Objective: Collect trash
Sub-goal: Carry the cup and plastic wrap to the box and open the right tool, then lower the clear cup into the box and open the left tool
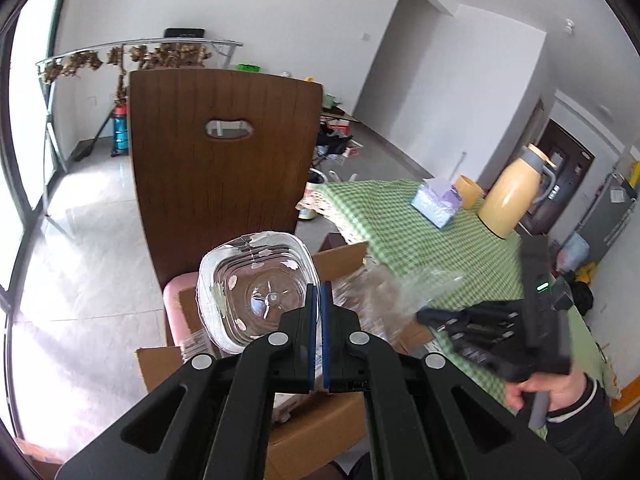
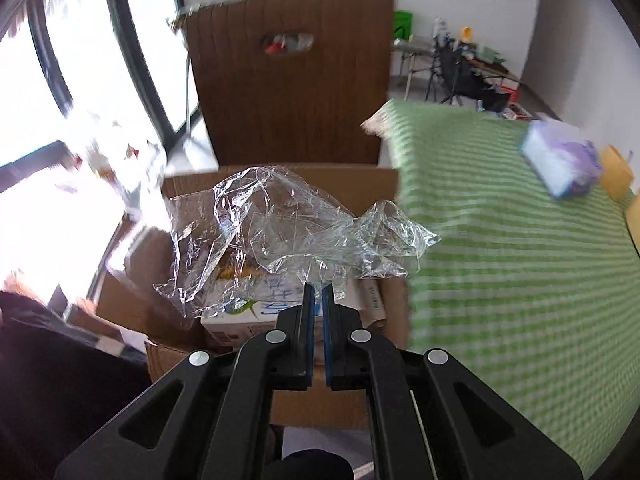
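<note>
**Two claws over the trash box**

Two claws are pinched tight. The left claw (image 1: 319, 292) grips the rim of a clear plastic tub (image 1: 256, 292). The right claw (image 2: 319, 292) grips a crinkly clear wrapper (image 2: 288, 232). Both hang over an open cardboard box (image 2: 360, 188). Behind the box stands a brown chair (image 1: 224, 160). Beside it is the green checked worktop (image 2: 520, 260).

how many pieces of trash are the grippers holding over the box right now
2. A clear plastic tray is pinched in the left gripper, and a crumpled clear film in the right gripper, both above the cardboard box. More may be hidden inside.
</note>
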